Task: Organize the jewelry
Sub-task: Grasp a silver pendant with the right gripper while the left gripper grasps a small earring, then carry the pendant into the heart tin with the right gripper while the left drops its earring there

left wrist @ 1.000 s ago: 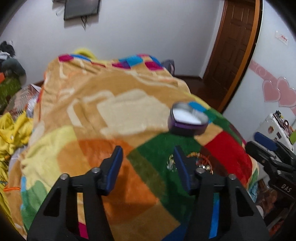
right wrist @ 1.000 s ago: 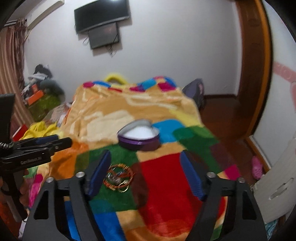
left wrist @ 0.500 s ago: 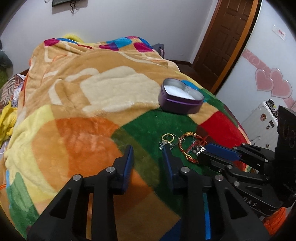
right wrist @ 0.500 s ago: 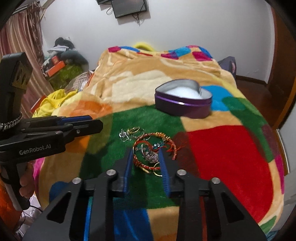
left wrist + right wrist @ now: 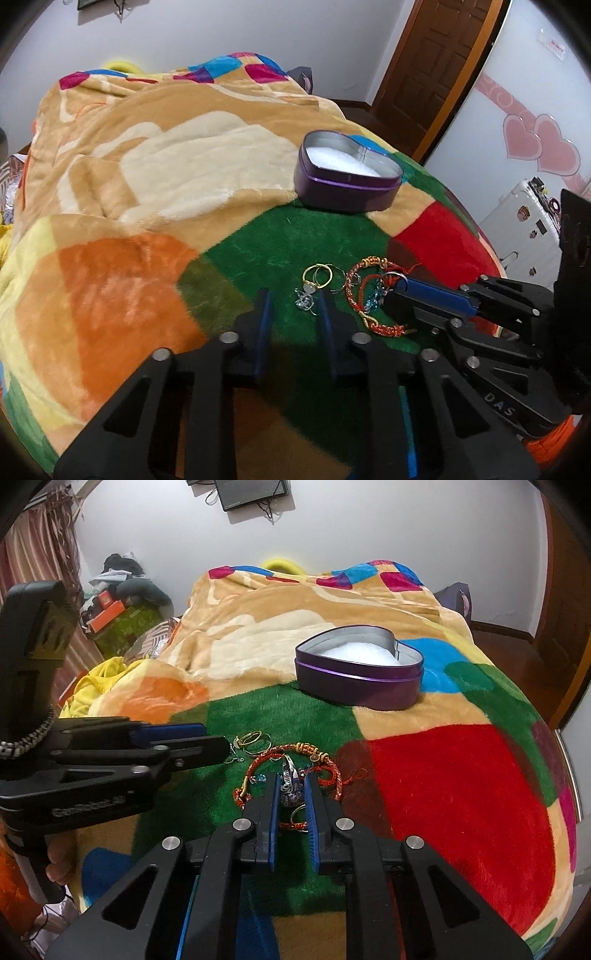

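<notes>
A purple heart-shaped tin [image 5: 343,194] with white padding lies open on the patchwork blanket [image 5: 140,266]; it also shows in the right wrist view [image 5: 358,692]. In front of it lie gold rings [image 5: 317,275], a red braided bracelet [image 5: 325,762] and a small clear earring [image 5: 304,300]. My left gripper [image 5: 293,298] is closing, and the earring sits loose between its fingertips, which do not touch it. My right gripper [image 5: 291,781] is closing too, with its pads against a silver ring [image 5: 289,788] inside the bracelet. The left gripper [image 5: 212,738] reaches in from the left there.
The bed drops off at the right towards a white suitcase [image 5: 524,218] and a wooden door [image 5: 432,62]. Piled clothes [image 5: 122,583] and a yellow cloth [image 5: 96,679] lie left of the bed. A hand [image 5: 59,864] holds the left gripper's handle.
Both grippers have come down and forward to the jewellery pile. Both sets of jaws have narrowed, and the right one has closed around the silver ring.
</notes>
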`<state>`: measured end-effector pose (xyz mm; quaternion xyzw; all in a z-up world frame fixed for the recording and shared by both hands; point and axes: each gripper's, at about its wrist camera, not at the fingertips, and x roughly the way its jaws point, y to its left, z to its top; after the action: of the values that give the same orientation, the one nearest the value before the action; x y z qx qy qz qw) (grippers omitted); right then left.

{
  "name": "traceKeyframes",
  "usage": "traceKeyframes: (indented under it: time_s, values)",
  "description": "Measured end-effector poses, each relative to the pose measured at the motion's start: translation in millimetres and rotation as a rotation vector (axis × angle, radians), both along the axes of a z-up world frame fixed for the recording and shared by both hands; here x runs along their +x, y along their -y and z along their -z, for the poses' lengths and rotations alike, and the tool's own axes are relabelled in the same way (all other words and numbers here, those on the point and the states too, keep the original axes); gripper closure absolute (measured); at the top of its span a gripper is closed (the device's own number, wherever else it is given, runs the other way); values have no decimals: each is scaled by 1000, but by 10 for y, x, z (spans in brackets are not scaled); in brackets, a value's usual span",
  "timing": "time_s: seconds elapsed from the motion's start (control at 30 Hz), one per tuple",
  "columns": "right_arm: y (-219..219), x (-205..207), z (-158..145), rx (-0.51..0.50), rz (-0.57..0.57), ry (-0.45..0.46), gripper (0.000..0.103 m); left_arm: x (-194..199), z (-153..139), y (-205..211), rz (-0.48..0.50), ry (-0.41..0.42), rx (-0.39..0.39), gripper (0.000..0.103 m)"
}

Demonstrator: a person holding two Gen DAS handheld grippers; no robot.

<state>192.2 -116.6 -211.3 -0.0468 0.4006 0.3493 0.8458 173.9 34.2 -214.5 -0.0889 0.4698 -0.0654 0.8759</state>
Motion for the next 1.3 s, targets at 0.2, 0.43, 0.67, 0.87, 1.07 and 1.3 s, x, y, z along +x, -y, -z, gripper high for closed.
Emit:
traceKeyframes:
  time_s: [0.2,0.43,0.67,0.87,1.07,1.3]
  values:
    - [43,8,-61,22,10,9,96,16,30,-33,6,-5,-35,94]
    - [93,5,-193,37,26,46,97,-70,-105,-60,-14,40,-26,95]
    - [74,37,-161,8,18,-13,92,-189,-330,-94,-32,97,-8,95]
    - [-2,43,-77,-21,9,-29,83,-295,-384,-111,-37,106,-9,95]
    - [-95,71,30,-54,-13,-24,83,-342,-393,-141,-52,109,-12,95]
    - [-72,79,43,-56,-10,-13,90,-331,-467,-162,-55,130,-15,95]
